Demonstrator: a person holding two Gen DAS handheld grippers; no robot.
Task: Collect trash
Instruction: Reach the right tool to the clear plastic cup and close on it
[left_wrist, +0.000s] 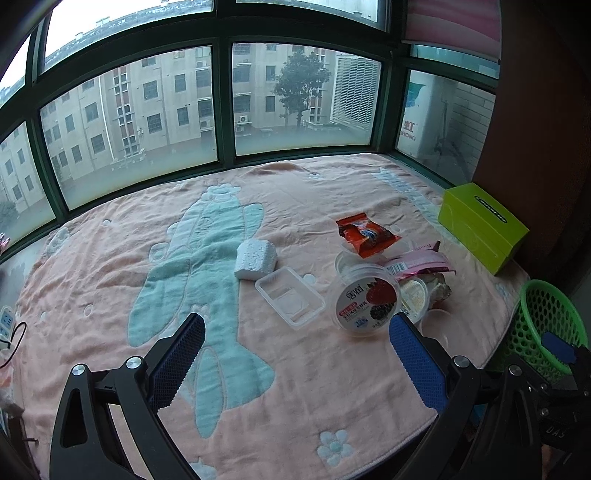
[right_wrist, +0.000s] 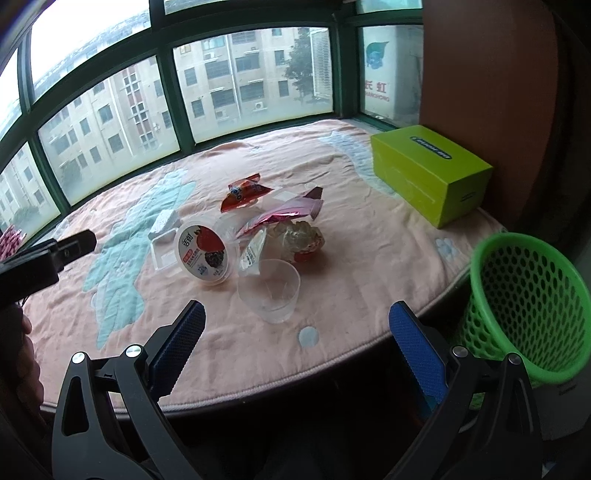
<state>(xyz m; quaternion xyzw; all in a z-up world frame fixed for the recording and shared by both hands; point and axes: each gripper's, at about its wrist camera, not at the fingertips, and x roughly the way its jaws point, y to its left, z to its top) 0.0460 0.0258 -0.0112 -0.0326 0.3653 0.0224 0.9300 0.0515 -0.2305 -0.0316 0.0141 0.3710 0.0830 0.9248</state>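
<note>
Trash lies in a heap on the pink towel (left_wrist: 110, 295): a yogurt tub (left_wrist: 368, 300) on its side, a clear plastic tray (left_wrist: 290, 302), a white foam block (left_wrist: 255, 259), a red wrapper (left_wrist: 365, 232), a pink wrapper (left_wrist: 421, 263). In the right wrist view I see the tub (right_wrist: 205, 252), a clear cup (right_wrist: 271, 294), crumpled film (right_wrist: 300, 236), the red wrapper (right_wrist: 242, 194). A green mesh basket (right_wrist: 524, 310) stands beside the table's right edge. My left gripper (left_wrist: 295, 354) is open and empty, short of the tray. My right gripper (right_wrist: 295, 339) is open and empty, just short of the cup.
A lime green box (right_wrist: 430, 171) sits at the back right of the towel by a brown panel (right_wrist: 491, 92). Windows (left_wrist: 129, 110) run along the far edge. A power strip (left_wrist: 7, 326) with a cable lies at the far left. The left gripper shows in the right wrist view (right_wrist: 74, 242).
</note>
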